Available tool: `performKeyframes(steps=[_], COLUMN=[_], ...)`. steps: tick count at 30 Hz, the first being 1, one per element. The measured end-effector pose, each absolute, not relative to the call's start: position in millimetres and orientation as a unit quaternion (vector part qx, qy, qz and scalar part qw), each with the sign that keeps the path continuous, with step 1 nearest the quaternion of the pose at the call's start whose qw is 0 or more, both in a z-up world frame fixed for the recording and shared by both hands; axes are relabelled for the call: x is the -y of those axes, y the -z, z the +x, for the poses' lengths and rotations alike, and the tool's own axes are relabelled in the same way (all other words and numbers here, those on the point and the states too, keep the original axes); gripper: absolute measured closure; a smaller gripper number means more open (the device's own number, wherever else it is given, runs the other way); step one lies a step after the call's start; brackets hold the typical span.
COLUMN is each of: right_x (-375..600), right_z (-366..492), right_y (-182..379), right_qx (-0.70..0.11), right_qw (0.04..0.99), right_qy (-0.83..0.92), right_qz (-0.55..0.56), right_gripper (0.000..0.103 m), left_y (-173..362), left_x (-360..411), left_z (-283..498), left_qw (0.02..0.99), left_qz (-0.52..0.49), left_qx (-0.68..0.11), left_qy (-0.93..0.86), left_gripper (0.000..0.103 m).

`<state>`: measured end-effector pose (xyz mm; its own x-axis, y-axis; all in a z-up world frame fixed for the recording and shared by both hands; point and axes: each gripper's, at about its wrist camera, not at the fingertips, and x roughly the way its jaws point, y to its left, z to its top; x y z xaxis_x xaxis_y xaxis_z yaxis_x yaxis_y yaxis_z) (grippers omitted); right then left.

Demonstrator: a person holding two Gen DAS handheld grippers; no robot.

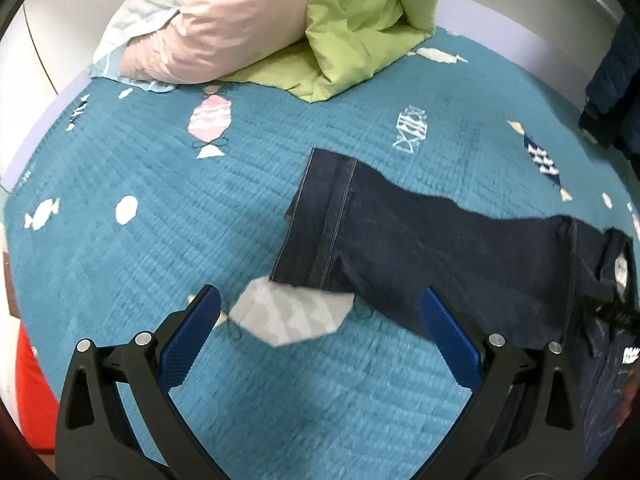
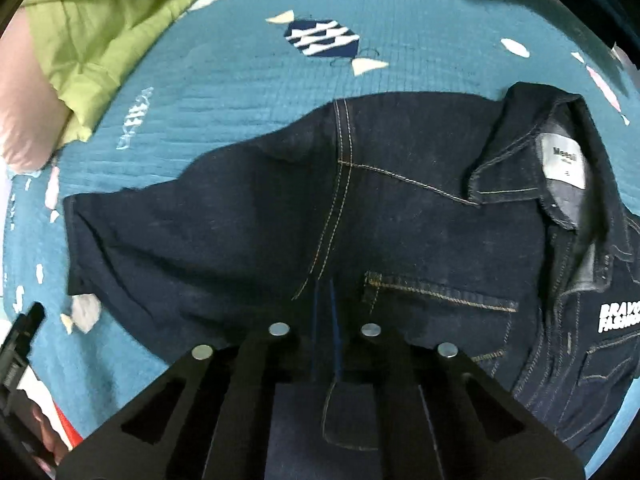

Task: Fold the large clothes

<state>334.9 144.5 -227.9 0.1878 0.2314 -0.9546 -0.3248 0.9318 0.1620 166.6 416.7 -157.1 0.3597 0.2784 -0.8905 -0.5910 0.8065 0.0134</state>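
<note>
While the left gripper (image 1: 320, 332) stood apart near the dark denim jacket's (image 2: 320, 208) sleeve cuff (image 1: 316, 216), the right gripper (image 2: 325, 312) was pinched together on its shoulder; best lift both evenly.

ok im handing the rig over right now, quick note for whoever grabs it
Left gripper: open, hovering above the bedspread just short of the sleeve cuff, holding nothing.
Right gripper: shut, low over the denim jacket front; whether it pinches cloth cannot be told.
Jacket lies spread flat, collar to the right, one sleeve stretched out left.
Done: laid out. Left: every fold, starting with that sleeve.
</note>
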Motion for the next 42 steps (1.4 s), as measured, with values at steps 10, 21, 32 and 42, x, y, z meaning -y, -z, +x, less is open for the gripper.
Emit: performKeyframes(steps=[10,21,32,42], right_x=[-161.3,-171.5,-161.5,-138.9], right_z=[342.5,336.5,325.0,312.1], right_y=[255.4,255.0,250.9,239.6], right_qx=[-0.625,-0.605,-0.598,-0.604], right_qw=[0.762,0.774,0.779,0.776], right_qy=[-0.157,-0.159,-0.163,-0.176], right_qz=[-0.065,-0.093,-0.09,-0.045], right_gripper=[0.099,0.099,0.099,0.101], left_y=[183.1,238.0,195.6,154.3], left_x=[-455.8,-480.2,-467.2,-444.1], left_z=[192.1,209.9,204.6,195.5], left_qw=[0.801,0.762,0.802,0.833], left_qz=[-0.219,-0.3,-0.24,-0.192], left_qx=[-0.496,-0.527,-0.494,-0.462], left_qy=[-0.255,-0.229,-0.234,-0.234], left_gripper=[0.004,0.088,0.102,0.103])
